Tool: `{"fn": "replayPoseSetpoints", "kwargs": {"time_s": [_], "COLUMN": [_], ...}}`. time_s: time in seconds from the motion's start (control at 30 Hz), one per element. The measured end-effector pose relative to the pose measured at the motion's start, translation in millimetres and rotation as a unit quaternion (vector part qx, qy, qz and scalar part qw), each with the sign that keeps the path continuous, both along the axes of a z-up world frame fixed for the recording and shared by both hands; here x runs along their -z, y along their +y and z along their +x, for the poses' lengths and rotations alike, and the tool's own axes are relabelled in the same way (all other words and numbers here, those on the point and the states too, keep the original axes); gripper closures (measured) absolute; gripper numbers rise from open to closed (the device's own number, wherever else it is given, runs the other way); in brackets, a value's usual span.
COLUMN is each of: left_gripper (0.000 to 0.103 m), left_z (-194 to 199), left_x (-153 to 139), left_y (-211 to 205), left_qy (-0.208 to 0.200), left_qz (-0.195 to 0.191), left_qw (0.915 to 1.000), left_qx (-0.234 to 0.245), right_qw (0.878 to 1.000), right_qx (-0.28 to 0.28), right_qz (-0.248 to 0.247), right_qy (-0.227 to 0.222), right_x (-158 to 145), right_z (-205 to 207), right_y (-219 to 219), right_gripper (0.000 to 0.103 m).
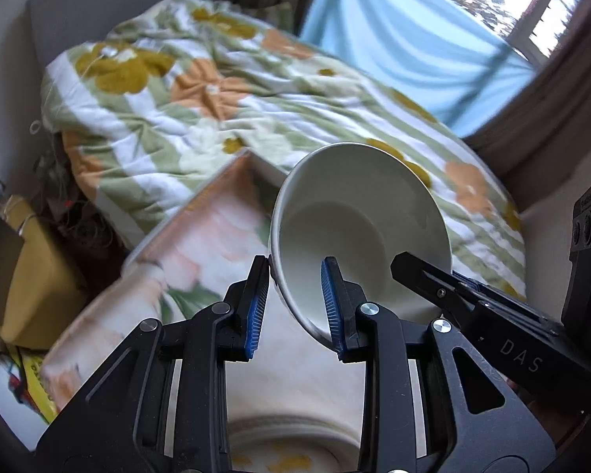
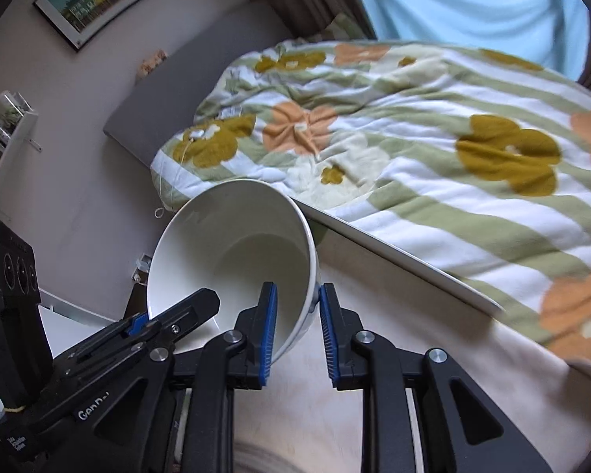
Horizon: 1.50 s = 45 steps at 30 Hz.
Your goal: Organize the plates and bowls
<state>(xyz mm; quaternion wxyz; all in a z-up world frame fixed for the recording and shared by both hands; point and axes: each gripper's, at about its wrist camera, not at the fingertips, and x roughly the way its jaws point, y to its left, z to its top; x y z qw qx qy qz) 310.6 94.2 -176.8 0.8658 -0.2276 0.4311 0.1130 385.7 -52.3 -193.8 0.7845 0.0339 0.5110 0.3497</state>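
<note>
white bowl (image 1: 358, 228) tilted, lifted above table (image 1: 201, 244), mouth toward me. my left gripper (image 1: 295, 307) clamped on bowl's left rim wall, one pad inside, one outside. my right gripper (image 2: 297, 333) clamped on bowl's right rim wall the same way. stacked plates (image 1: 287, 437) below bowl, blurred. floral duvet (image 1: 201, 90) on bed behind bowl, blue curtain (image 1: 406, 35) beyond.

Stacked plates (image 1: 287, 437) lie mostly hidden behind the tongs, cut off below
</note>
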Motion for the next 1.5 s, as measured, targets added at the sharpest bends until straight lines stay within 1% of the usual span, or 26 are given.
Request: {"fn": "replayPoseSetpoints", "kwargs": {"time_s": [0.13,0.3,0.47,0.6,0.67,0.73,0.87,1.03,1.27,1.37,1.5], "left_gripper": [0.078,0.078,0.078,0.078,0.078,0.078,0.078,0.078,0.078,0.078,0.078], "left_z": [-24,-54,-83,-100,-108,-112,-122,-124,-123,-121,-120], "left_x": [-24,-40,-41,-33,-23,-16,6,26,43,48,52], "left_y": [-51,-120,-192,-236,-258,-270,-295,-304,-322,-325,-332], "left_qy": [-0.009,-0.016,-0.008,0.004,0.017,0.029,0.063,0.095,0.12,0.125,0.126], "left_qz": [-0.003,-0.004,-0.019,-0.028,-0.036,-0.042,-0.042,-0.042,-0.008,-0.003,0.022], "left_qw": [0.9992,0.9963,0.9903,0.9841,0.9801,0.9772,0.9695,0.9637,0.9573,0.9555,0.9531], "left_qx": [0.039,0.084,0.138,0.175,0.194,0.206,0.233,0.246,0.263,0.267,0.274], "right_qw": [0.999,0.997,0.993,0.988,0.986,0.983,0.98,0.976,0.974,0.973,0.973], "right_qx": [0.034,0.078,0.118,0.151,0.164,0.176,0.193,0.206,0.214,0.217,0.215], "right_qz": [-0.001,-0.008,-0.016,-0.032,-0.037,-0.046,-0.054,-0.054,-0.057,-0.057,-0.067], "right_qy": [-0.011,-0.019,-0.019,-0.012,-0.005,0.002,0.018,0.04,0.054,0.052,0.046], "right_x": [-32,-54,-61,-55,-49,-42,-23,1,27,31,33], "right_z": [-34,-81,-121,-151,-162,-173,-190,-201,-218,-219,-219], "right_y": [-50,-115,-177,-228,-249,-266,-287,-303,-312,-314,-313], "right_gripper": [0.083,0.083,0.083,0.083,0.083,0.083,0.083,0.083,0.083,0.083,0.083]}}
